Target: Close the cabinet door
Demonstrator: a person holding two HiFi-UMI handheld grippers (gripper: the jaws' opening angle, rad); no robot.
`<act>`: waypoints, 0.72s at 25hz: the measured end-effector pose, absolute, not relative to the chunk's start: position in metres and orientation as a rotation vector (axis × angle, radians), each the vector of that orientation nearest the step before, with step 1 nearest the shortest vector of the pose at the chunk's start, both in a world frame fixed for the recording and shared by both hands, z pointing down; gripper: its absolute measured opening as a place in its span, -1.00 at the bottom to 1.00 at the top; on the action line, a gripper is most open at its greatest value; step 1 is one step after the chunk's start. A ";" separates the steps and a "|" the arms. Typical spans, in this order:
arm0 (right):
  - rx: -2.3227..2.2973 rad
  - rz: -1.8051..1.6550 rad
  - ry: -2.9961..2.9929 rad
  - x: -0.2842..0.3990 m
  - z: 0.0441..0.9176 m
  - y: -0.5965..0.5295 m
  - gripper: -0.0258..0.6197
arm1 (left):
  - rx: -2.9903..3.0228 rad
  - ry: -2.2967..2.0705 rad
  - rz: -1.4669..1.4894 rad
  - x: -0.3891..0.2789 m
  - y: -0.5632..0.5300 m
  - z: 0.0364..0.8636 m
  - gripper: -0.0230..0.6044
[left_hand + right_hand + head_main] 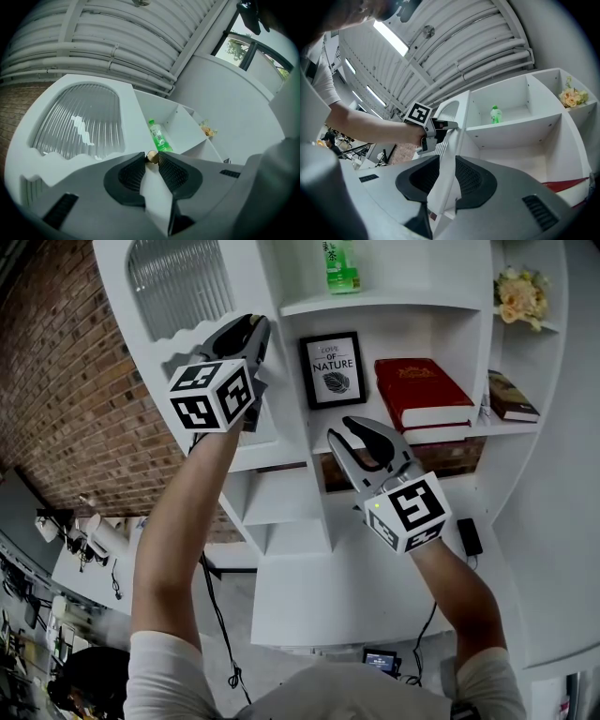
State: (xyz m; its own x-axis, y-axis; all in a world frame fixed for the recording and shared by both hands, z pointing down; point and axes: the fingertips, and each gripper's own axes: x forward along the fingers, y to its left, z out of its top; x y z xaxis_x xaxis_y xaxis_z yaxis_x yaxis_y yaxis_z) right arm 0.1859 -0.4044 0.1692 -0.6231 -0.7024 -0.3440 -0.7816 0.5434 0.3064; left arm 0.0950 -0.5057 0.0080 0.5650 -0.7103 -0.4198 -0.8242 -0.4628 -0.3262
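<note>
The white cabinet door (178, 282) with its ribbed glass pane stands open at the left of the shelf unit. My left gripper (251, 338) is raised to the door's free edge. In the left gripper view the door (79, 122) runs edge-on between the jaws of my left gripper (151, 161), both pads lie against it, and a small brass knob (152, 156) sits at the fingertips. My right gripper (349, 432) hovers lower, in front of the middle shelf, open and holding nothing. Its own view shows the right gripper (446, 161) with a gap through which the door edge shows farther off.
The open shelves hold a green bottle (342, 266), a framed print (332, 369), a red book (420, 393), a smaller book (511, 397) and flowers (520, 296). A brick wall (66, 381) lies left of the door. A black device (470, 536) and cables sit lower down.
</note>
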 end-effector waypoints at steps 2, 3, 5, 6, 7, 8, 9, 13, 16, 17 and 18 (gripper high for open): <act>-1.265 0.653 2.597 0.186 0.169 -0.402 -0.54 | -2.317 1.209 0.322 0.094 -0.502 0.009 -0.68; -1.266 0.655 2.596 0.187 0.169 -0.401 -0.54 | -2.323 1.199 0.329 0.094 -0.499 0.010 -0.67; -1.267 0.657 2.593 0.188 0.168 -0.399 -0.54 | -2.333 1.186 0.341 0.092 -0.494 0.012 -0.67; -1.268 0.657 2.590 0.188 0.167 -0.398 -0.54 | -2.339 1.179 0.346 0.091 -0.492 0.013 -0.67; -1.269 0.658 2.587 0.188 0.166 -0.397 -0.54 | -2.345 1.173 0.352 0.090 -0.490 0.014 -0.67; -1.269 0.660 2.584 0.188 0.164 -0.396 -0.54 | -2.350 1.167 0.357 0.089 -0.488 0.015 -0.67; -1.269 0.662 2.582 0.188 0.163 -0.395 -0.54 | -2.355 1.161 0.362 0.088 -0.486 0.016 -0.67; -1.269 0.667 2.578 0.187 0.160 -0.391 -0.54 | -2.370 1.152 0.384 0.080 -0.476 0.019 -0.67; -1.273 0.673 2.571 0.189 0.157 -0.388 -0.54 | -2.367 1.151 0.408 0.073 -0.466 0.020 -0.68; -1.274 0.676 2.568 0.190 0.156 -0.387 -0.54 | -2.367 1.151 0.415 0.071 -0.463 0.021 -0.68; -1.274 0.681 2.566 0.191 0.155 -0.386 -0.54 | -2.368 1.152 0.421 0.069 -0.461 0.022 -0.68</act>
State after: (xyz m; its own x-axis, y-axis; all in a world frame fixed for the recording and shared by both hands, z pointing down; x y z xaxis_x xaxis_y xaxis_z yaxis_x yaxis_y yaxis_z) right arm 0.1906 -0.3859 0.1547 -0.6097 -0.7016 -0.3687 -0.7921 0.5230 0.3147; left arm 0.0691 -0.4611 0.0216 0.6002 -0.6525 -0.4625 -0.7969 -0.5369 -0.2768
